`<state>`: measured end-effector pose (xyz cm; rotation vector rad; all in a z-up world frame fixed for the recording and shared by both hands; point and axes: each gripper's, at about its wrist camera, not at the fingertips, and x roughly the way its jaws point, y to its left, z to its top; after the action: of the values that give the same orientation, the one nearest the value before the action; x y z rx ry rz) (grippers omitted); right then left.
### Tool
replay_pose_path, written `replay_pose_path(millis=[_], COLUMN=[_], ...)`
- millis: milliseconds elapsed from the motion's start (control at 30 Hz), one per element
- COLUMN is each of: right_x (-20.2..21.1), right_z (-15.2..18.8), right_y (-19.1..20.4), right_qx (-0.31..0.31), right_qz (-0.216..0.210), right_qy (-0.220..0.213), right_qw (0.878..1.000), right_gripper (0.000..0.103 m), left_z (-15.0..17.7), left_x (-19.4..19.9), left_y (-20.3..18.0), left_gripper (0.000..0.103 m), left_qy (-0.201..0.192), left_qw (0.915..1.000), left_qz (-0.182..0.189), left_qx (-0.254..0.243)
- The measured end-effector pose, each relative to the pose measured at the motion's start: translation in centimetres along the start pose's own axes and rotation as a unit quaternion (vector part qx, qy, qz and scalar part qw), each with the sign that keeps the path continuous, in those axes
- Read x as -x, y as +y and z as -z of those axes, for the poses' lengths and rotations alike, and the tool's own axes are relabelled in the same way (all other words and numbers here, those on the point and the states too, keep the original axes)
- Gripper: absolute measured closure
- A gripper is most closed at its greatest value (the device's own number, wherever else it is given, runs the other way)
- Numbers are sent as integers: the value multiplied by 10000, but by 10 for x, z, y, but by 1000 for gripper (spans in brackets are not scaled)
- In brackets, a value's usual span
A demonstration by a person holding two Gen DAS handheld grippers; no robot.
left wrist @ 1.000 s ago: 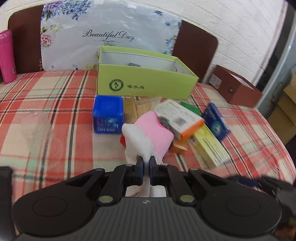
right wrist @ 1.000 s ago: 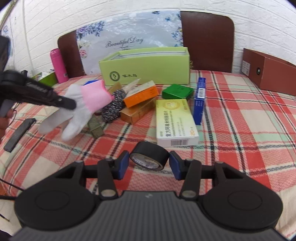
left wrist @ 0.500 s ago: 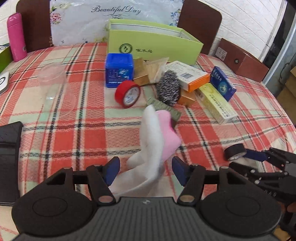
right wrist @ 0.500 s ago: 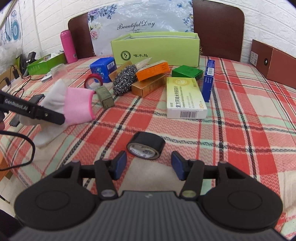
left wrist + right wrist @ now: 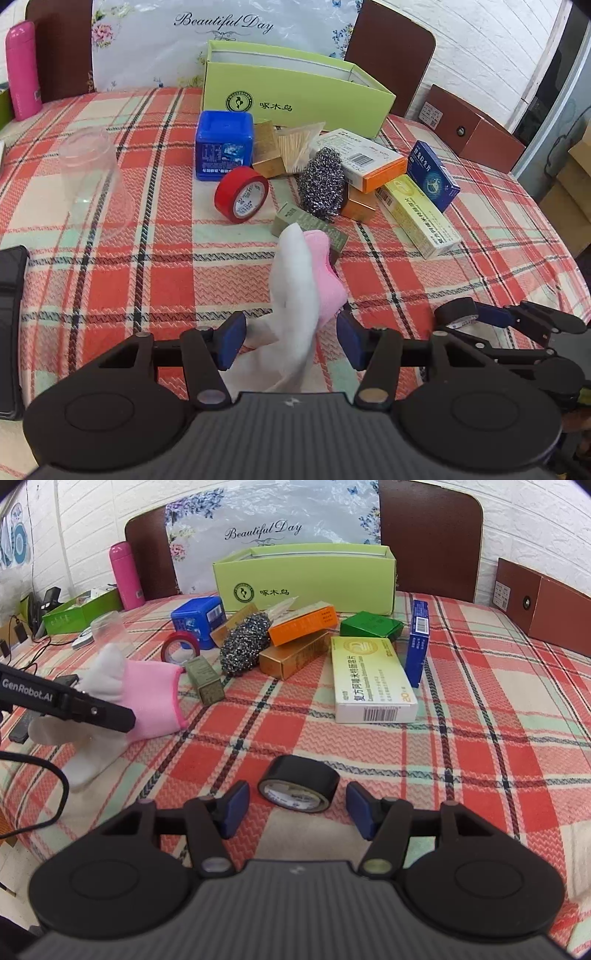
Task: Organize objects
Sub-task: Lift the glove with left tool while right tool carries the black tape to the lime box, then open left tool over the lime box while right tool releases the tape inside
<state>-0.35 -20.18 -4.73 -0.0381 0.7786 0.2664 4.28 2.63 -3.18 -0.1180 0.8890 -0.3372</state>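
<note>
Left gripper [image 5: 291, 341]: jaws apart and just narrowed a little, pads off the one white-and-pink glove [image 5: 301, 295] lying between them on the plaid tablecloth [image 5: 110, 258]. Right gripper [image 5: 297, 810]: jaws apart, steady over the last half second after widening, not pressing the one black tape roll [image 5: 299, 788] resting on the cloth between the pads.

Counts, right wrist view: two tape rolls, the second a red tape roll [image 5: 181, 646] at 10 o'clock of the black one. One steel scourer [image 5: 245, 648] at 11. One blue tin [image 5: 197, 618] behind the red roll. One clear cup [image 5: 109, 631] at 10, far side. One open green box [image 5: 306, 583] at 12, rear. One pink bottle [image 5: 125, 576] far at 11. Small cartons in the pile: seven counted. One brown box [image 5: 546, 605] at 2.
</note>
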Motion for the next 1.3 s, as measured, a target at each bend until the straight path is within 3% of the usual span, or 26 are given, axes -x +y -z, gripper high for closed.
replay_pose_path(millis=[33,100,200,333,467,767,867,1033,1300], right_x=[-1,-1,-1,4,18,40,31,-1,-99], right_z=[0,-1,-4,-12,-35,-117,-149,-205,-271], right_y=[1,0,-1,-1,-3,-19,-26,-35,-53], right_qx=[19,24,-9,-8,-20,-33,-160,-216,-337], right_qz=[25,30,-17,-182,-335,-618,-724,-486,42], right_qy=[-5,1,20,-48,-365,-1202,-1361,-1559,-1327], right_qw=[10000,10000,10000,9998,9988,9908,9879,9863,9906], right_gripper=[50,56,57,57,57,57,57,57,57], left_z=[0,-2,-5,-18,-47,-131,-165,-223,-290], left_x=[0,0,0,13,39,61,50,10,-79], left_y=[0,1,3,-3,-11,-28,-27,-20,1], left_gripper=[51,80,93,95,95,95,95,95,95], left_qy=[7,53,102,-126,-730,-1627,-1743,-1820,-1574], left_qw=[10000,10000,9997,9991,9955,9829,9816,9827,9872], left_qz=[-13,33,211,393,607,829,768,341,-170], left_qx=[-14,-44,80,77,-28,-217,-163,52,211])
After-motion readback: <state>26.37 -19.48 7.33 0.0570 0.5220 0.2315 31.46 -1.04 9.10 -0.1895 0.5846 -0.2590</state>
